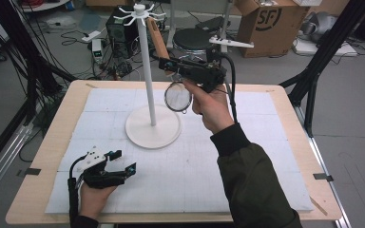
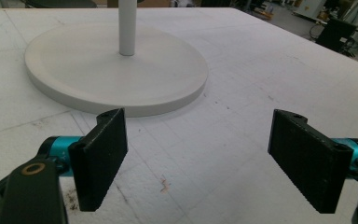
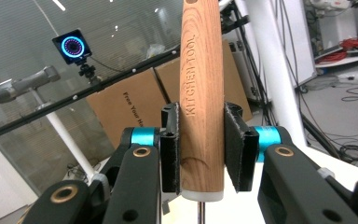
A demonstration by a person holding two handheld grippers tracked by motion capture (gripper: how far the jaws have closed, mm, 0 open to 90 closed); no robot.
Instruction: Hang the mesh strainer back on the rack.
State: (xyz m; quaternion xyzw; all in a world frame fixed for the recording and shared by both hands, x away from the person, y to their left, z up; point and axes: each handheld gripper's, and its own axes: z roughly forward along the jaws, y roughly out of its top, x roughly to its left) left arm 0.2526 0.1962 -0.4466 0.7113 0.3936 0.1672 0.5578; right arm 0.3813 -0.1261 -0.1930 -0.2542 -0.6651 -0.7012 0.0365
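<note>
The right gripper [image 1: 167, 63] is raised above the desk [image 1: 52, 137], just beside the white pole of the hanging stand [image 1: 147, 61]. Its jaws are clamped on the wooden handle [image 3: 201, 102] of a small strainer [image 1: 177, 96]. In the right gripper view the pads press both sides of the handle, which bears the words KITCHEN TOOL. The handle slants up toward the hooks at the top of the stand, and the round mesh bowl hangs below the gripper, above the stand's round base and to its right. The left gripper [image 1: 122, 161] rests low on the white mat [image 1: 180, 185], near the stand's base on the person's side, its jaws spread wide with nothing between them.
</note>
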